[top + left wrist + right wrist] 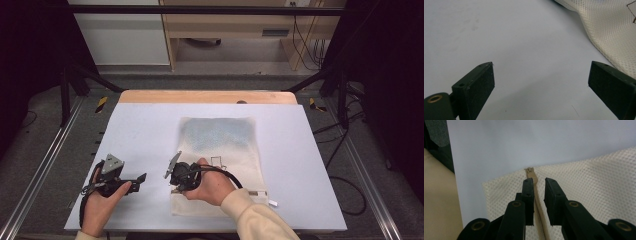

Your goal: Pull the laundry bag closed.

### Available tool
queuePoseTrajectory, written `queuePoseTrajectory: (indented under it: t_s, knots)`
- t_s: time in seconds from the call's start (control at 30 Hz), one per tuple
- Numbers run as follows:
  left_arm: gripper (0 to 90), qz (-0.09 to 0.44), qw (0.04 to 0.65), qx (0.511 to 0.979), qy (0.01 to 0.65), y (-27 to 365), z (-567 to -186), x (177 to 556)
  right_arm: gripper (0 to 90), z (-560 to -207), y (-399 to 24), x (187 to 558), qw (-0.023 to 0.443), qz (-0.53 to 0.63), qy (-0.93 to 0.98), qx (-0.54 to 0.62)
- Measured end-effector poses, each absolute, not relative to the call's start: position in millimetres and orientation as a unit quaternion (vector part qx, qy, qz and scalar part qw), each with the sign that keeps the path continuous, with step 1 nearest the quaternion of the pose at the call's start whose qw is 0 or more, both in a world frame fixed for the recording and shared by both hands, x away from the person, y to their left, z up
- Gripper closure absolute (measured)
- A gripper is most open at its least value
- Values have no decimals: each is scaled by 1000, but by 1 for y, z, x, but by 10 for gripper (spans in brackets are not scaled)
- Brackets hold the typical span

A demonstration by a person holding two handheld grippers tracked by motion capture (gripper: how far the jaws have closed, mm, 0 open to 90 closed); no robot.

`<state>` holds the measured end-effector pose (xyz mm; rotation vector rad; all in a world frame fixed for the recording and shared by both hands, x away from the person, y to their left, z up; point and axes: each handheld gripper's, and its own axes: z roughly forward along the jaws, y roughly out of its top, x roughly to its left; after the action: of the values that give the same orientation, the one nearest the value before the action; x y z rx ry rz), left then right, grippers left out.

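Left gripper (142,178) hangs over bare table (140,130), jaws spread wide, nothing between them. Right gripper (539,185) has its jaws nearly together around the tan zipper tape (532,173) of the flat mesh laundry bag (220,145) mid-table; can't tell what's inside.

no readable text, labels or signs anywhere

A pale counter (150,130) with a wooden far edge stands on grey floor (45,145). At twelve o'clock sits light wooden furniture (225,25); black cables (307,45) hang at one o'clock.
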<state>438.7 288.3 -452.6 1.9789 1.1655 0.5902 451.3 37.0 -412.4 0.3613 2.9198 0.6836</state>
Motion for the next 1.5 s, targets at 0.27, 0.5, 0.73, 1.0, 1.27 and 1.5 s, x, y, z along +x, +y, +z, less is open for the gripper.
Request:
queuePoseTrajectory:
  t_s: [0.27, 0.5, 0.73, 1.0, 1.27, 1.5]
  knots:
    - [71, 227, 370, 779, 453, 287, -454, 440, 773, -416, 44, 456, 55, 239, 963, 115]
    - [80, 224, 365, 783, 450, 286, -454, 440, 757, -422, 50, 458, 48, 234, 964, 116]
    - [79, 224, 363, 785, 450, 286, -454, 440, 744, -428, 55, 460, 44, 226, 966, 117]
    - [80, 225, 363, 785, 448, 286, -454, 440, 750, -434, 58, 462, 32, 216, 968, 123]
    - [89, 225, 362, 787, 445, 284, -453, 439, 769, -436, 59, 461, 28, 209, 970, 121]
    - [93, 224, 362, 789, 443, 284, -453, 439, 787, -437, 59, 461, 28, 207, 971, 119]
